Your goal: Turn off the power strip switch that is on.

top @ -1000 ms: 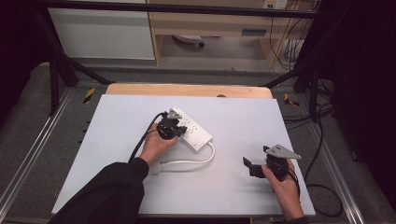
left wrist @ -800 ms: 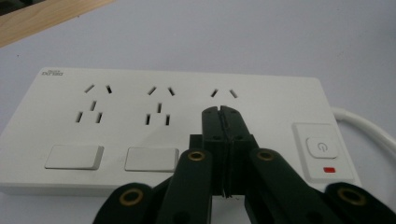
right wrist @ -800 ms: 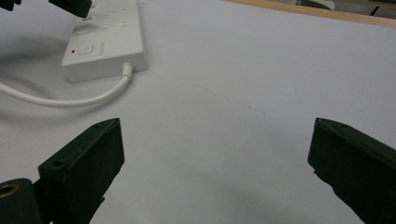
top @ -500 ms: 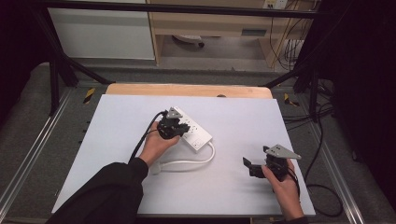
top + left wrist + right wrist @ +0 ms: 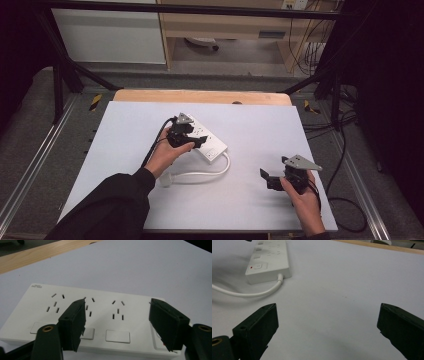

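Your left gripper (image 5: 192,140) hangs over the white power strip (image 5: 207,142) near the middle of the white table (image 5: 260,125), jaws spread wide, nothing between them; the strip's cable (image 5: 200,173) loops back toward you. Your right gripper (image 5: 267,179) sits well apart at the near right, jaws wide too, gripping nothing.

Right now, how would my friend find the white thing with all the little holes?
Look at the big white table; near its middle lies a flat white power strip. A white cord curls from its end, and the left gripper hovers open over it.
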The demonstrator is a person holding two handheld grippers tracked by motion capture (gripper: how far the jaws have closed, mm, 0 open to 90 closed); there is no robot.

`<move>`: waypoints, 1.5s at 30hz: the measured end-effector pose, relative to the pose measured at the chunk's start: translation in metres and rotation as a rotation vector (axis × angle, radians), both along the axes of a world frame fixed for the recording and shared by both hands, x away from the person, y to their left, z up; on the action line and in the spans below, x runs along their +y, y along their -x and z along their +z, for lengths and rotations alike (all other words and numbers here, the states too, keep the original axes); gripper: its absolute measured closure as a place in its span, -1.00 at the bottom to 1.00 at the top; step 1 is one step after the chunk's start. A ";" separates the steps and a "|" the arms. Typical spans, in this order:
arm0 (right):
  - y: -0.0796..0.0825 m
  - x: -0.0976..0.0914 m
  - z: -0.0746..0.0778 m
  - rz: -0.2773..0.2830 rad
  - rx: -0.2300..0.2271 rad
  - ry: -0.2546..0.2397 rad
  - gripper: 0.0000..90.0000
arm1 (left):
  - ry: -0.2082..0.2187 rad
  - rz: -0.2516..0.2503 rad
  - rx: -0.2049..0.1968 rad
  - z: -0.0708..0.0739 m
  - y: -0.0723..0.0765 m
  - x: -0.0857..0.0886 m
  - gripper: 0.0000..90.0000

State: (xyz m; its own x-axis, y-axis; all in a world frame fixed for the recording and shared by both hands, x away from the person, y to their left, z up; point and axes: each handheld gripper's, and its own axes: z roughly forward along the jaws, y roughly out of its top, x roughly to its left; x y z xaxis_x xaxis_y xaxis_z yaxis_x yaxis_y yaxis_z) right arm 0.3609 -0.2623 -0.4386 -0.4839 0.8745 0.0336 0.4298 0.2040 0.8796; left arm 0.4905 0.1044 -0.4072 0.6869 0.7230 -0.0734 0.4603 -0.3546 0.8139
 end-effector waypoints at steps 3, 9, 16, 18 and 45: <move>0.000 0.000 0.000 0.000 0.001 -0.003 -0.91 | 0.014 -0.005 -0.011 0.003 0.001 0.000 -0.55; 0.000 0.000 0.000 0.001 0.000 -0.001 -0.91 | 0.048 -0.017 0.001 0.008 0.003 0.004 -0.76; 0.000 0.000 0.000 0.000 -0.001 0.000 -0.92 | 0.070 -0.014 -0.013 0.020 0.009 0.013 -0.77; 0.000 0.000 0.000 0.000 0.000 -0.002 -0.93 | 0.073 -0.017 -0.018 0.023 0.010 0.016 -0.77; -0.001 0.001 0.000 0.016 0.003 -0.011 -0.94 | 0.112 0.033 -0.108 0.052 0.042 0.076 -0.82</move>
